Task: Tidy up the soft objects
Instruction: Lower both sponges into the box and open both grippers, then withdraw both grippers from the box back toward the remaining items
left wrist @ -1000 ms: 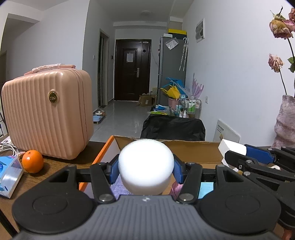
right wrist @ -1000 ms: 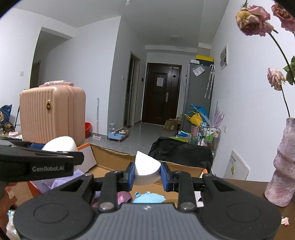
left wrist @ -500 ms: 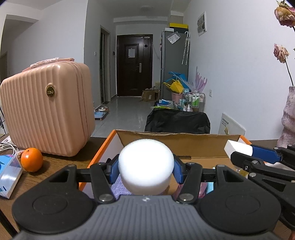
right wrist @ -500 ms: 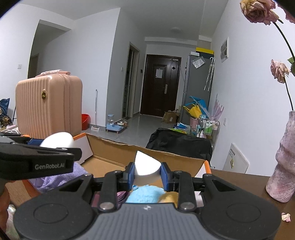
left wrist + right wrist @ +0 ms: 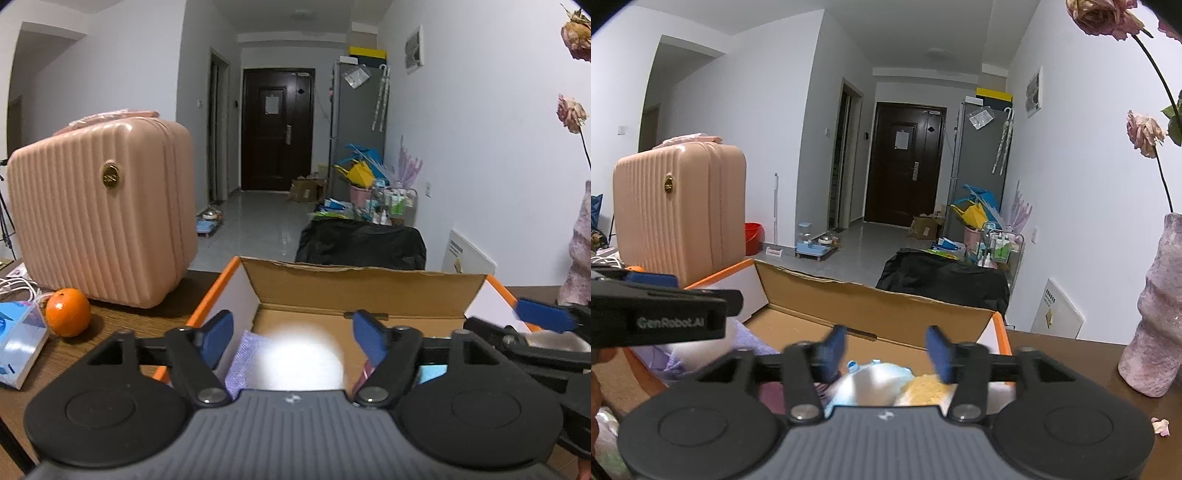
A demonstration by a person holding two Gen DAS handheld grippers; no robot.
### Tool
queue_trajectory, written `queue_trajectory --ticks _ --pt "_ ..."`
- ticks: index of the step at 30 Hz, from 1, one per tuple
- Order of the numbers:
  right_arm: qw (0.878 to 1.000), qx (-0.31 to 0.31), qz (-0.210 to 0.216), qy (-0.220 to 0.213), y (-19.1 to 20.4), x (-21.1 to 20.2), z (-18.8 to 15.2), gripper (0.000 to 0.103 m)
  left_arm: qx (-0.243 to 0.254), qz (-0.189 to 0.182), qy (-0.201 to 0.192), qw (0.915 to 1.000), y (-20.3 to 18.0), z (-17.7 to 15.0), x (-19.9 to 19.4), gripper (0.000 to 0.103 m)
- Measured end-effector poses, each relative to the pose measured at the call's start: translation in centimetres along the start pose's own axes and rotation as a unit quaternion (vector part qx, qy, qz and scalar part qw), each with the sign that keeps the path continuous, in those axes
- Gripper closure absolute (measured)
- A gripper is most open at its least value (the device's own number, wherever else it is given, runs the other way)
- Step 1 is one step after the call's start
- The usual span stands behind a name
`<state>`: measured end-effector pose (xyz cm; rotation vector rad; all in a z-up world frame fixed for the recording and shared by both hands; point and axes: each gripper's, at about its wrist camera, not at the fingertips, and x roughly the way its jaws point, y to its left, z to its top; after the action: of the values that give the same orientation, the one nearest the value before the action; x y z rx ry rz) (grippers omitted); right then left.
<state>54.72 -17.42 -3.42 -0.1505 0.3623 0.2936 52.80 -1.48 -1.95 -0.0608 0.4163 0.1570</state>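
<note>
Both grippers over the cardboard box [image 5: 364, 286], jaws just opened, nothing gripped
Left gripper [image 5: 291, 338]: jaws spread, blurred white foam ball [image 5: 301, 363] clear of both pads, low in the box beside purple cloth [image 5: 242, 356]. Right gripper [image 5: 884, 350]: jaws apart, white foam wedge [image 5: 866, 386] below them on the blue [image 5: 886, 369] and yellow [image 5: 925, 387] soft items. Box sits on tabletop [image 5: 118, 314]

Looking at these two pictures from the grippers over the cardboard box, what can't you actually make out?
- White foam ball, left view: blurred, lower part hidden by the left gripper body; resting or falling is unclear.
- Box contents, both views: mostly covered by the gripper bodies.
- White shape below the right gripper, right view: blurred, unidentifiable.
- Vase, left view: cut off by the right edge.
</note>
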Motion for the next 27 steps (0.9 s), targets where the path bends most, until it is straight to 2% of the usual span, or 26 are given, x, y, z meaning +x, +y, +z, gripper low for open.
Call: queue_trajectory --ticks 1,2,3,5,27 --pt "1.0 0.0 -0.003 -0.001 -0.04 -0.03 -0.03 0.021 -0.002 0.002 0.001 1.0 0.07 0.02 0.02 0.016" --pt "1.0 0.001 -0.006 -0.003 -0.05 -0.04 -0.07 0.007 -0.004 0.008 0.0 1.0 0.11 0.02 0.03 0.01" --pt "1.0 0.002 -0.01 -0.005 -0.08 -0.05 -0.1 0.003 -0.004 0.017 -0.004 0.9998 0.09 -0.02 -0.03 0.003" --pt "1.0 0.005 -0.016 -0.01 -0.22 -0.2 -0.16 0.001 -0.003 0.027 -0.011 0.9996 0.09 -0.02 -0.15 0.0" --pt "1.0 0.014 -0.022 -0.005 -0.81 -0.04 -0.3 0.0 -0.017 0.026 -0.002 0.9995 0.54 -0.21 0.19 0.0"
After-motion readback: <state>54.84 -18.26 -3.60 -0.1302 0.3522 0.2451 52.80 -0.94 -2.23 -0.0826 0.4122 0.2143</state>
